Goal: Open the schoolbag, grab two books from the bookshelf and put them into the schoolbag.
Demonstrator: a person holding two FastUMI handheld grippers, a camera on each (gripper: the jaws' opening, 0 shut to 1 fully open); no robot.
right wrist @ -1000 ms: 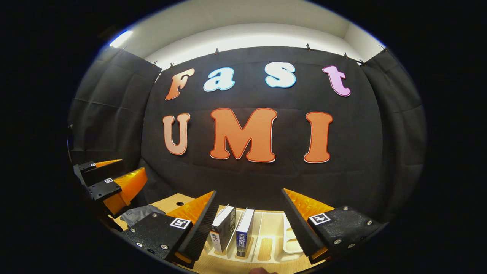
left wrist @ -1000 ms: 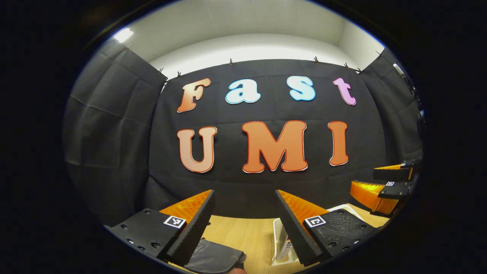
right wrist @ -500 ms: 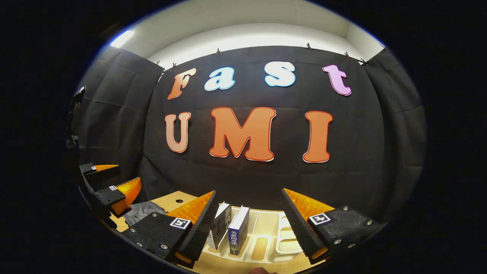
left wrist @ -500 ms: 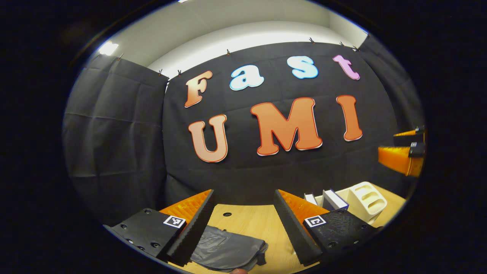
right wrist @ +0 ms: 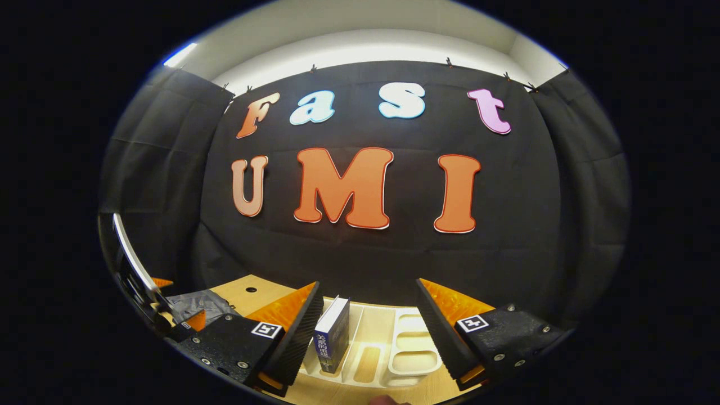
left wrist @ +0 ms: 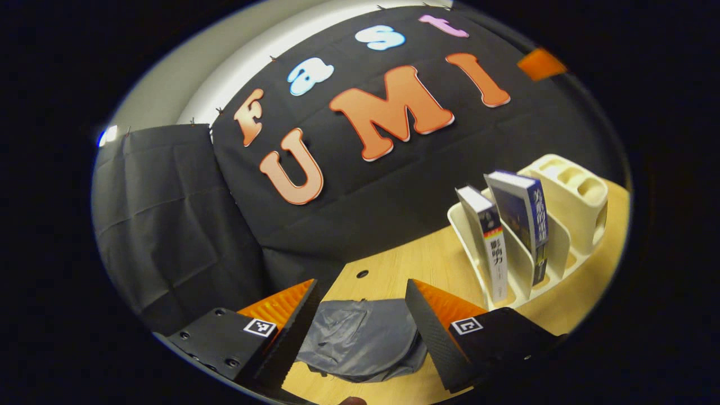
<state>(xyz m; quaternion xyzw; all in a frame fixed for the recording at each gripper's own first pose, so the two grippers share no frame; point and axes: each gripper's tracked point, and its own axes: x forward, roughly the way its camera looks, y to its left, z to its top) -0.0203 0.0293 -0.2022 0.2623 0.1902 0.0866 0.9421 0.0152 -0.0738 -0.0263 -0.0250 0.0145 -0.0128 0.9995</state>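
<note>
On the left, the left hand-held gripper point(left wrist: 360, 332) hangs low over the gray schoolbag point(left wrist: 363, 340). Its two fingers are spread wide and hold nothing. The schoolbag lies flat on the wooden desk point(left wrist: 419, 264), right between those fingers. It looks soft, thin and a bit crinkly, like shiny cloth. I think it is not opened yet, but I cannot see its zipper.

To open it well, I would bring the fingers down slowly, find the zipper pull or the flap edge, and pinch only that small part. Grabbing a big bunch of cloth would just drag the whole bag along the smooth desk.

To the right stands the cream bookshelf point(left wrist: 568, 194). It looks like hard, smooth plastic with rounded walls and slots. Two books lean in the slots: a white-spined book point(left wrist: 494, 247) and a blue book point(left wrist: 529, 216) beside it. They are thin, stiff and flat.

Farthest right, the right hand-held gripper point(right wrist: 368, 332) waits above the bookshelf, wide open and empty. The blue book sits just by its left finger. It should close on the book's flat sides, not the corners.
</note>
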